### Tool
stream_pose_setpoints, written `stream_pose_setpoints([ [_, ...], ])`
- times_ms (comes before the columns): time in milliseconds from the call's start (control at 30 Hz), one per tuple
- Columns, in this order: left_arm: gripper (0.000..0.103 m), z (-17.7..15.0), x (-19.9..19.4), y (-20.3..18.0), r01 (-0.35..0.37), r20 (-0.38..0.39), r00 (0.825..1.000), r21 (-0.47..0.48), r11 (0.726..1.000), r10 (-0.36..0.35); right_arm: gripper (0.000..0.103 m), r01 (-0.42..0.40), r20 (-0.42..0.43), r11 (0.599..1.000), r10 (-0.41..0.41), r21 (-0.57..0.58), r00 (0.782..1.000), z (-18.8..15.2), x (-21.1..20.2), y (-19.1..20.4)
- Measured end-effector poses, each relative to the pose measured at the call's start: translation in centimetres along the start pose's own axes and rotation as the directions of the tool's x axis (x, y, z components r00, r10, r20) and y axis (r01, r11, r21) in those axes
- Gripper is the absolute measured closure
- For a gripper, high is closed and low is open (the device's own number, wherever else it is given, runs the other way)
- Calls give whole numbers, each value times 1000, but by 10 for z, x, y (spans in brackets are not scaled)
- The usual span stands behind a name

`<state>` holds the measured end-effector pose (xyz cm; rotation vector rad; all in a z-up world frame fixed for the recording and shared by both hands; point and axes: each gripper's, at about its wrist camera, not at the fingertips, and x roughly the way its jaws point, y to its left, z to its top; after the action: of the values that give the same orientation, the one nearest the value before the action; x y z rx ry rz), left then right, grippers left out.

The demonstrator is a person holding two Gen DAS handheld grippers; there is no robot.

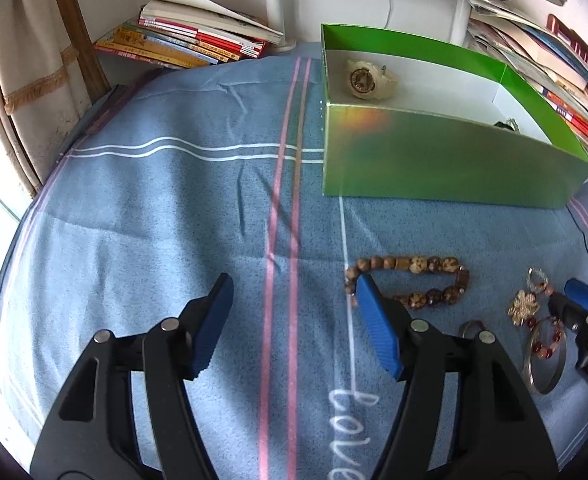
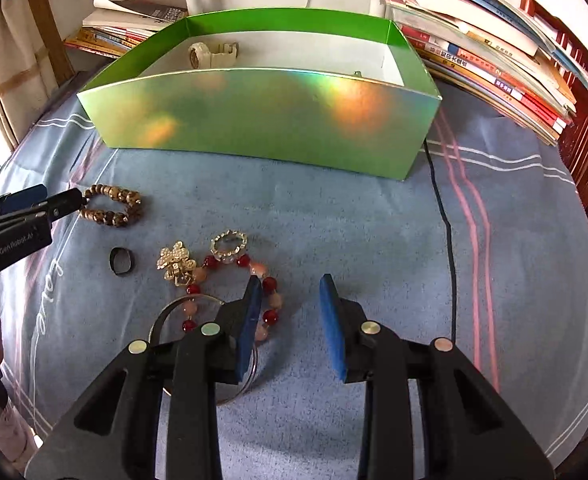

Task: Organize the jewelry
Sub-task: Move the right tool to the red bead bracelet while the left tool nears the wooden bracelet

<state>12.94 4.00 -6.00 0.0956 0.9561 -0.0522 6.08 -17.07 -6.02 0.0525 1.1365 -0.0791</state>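
A green box (image 1: 433, 156) (image 2: 262, 128) stands on the blue cloth with a cream watch (image 1: 367, 79) (image 2: 210, 54) inside. A brown bead bracelet (image 1: 413, 280) (image 2: 112, 205) lies in front of it. My left gripper (image 1: 294, 284) is open and empty, its right finger just left of that bracelet. My right gripper (image 2: 292, 280) is open and empty, its left finger over a red and pink bead bracelet (image 2: 254, 268). A gold flower brooch (image 2: 177, 264) (image 1: 525, 307), a crystal ring (image 2: 228, 242), a dark ring (image 2: 121, 262) and a silver bangle (image 2: 166, 316) (image 1: 543, 364) lie nearby.
Stacks of books (image 1: 182, 40) (image 2: 493, 52) line the back left and right. A black cable (image 2: 445, 216) runs down the cloth to the right of the box. White "love" lettering (image 1: 349, 432) is on the cloth. A curtain (image 1: 18, 92) hangs at the left.
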Motion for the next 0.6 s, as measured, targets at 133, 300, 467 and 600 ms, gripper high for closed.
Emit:
stream_pose_setpoints([
  [133,41,0,9,-6,-14,-8,1000,-10,1000,14,71,6,12,1000,-6,5,1000,-2,0,0],
  [300,41,-6,6,-12,-7,0,1000,-13,1000,7,71,6,31,1000,-6,5,1000,-6,-2,0],
  [467,39,-10,5,-16,-6,21,1000,-13,1000,6,71,40,43,999,-40,3,998,-3,0,3],
  [600,49,-13,3,-19,4,40,999,5,1000,-4,71,80,63,997,-78,-19,995,-3,1,11],
])
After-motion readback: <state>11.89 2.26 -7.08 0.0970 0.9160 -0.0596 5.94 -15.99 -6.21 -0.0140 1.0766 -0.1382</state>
